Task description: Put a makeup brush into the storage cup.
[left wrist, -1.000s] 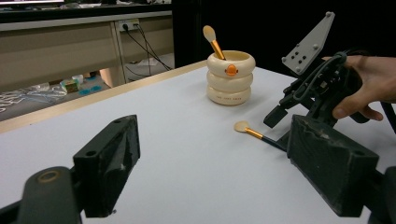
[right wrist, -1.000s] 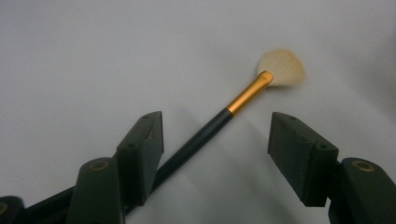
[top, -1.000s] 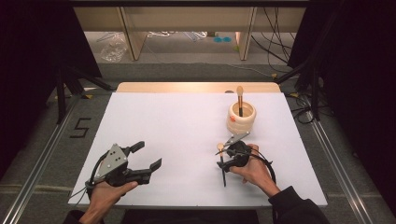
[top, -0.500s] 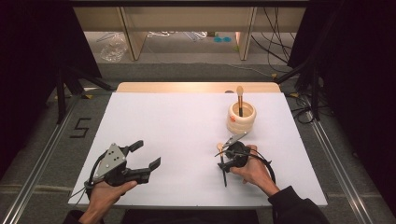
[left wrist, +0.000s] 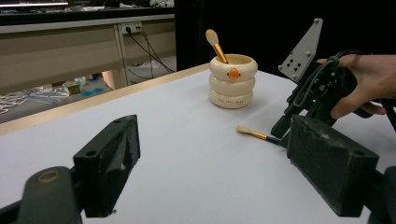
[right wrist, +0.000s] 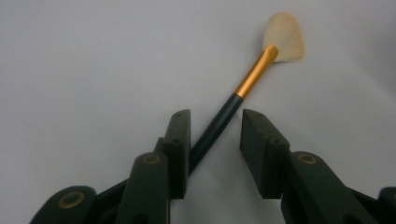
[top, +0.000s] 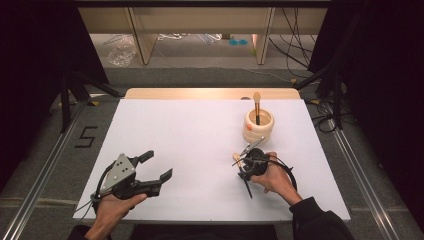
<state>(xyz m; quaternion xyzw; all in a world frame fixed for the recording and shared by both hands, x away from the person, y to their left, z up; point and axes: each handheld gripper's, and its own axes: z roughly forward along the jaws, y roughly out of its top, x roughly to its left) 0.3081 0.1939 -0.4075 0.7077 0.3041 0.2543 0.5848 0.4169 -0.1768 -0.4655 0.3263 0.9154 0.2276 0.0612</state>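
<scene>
- Where it lies flat on the white counter (top: 190, 135), the slim brush with a dark handle, gold ferrule and pale fan-shaped bristles (right wrist: 252, 74) points its bristles away from the right gripper (right wrist: 214, 140), just short of the cream ringed cup (top: 258, 125).
- The right gripper's fingers (right wrist: 180, 140) are parted, one on each side of the handle; the left finger seems to touch it, while a gap shows at the other.
- A second brush with a rounded pale head (top: 257, 106) stands tilted in the cup, which carries an orange mark on its side in the left gripper view.
- The left gripper (top: 156, 167), with a grey three-cornered plate on top, rests near the counter's near-left corner, its fingers spread wide with nothing between them.
- The cup sits toward the far right of the counter, near the far wooden edge (top: 210, 93).
- Between the two grippers and across the counter's middle and far left, the white surface is bare.
</scene>
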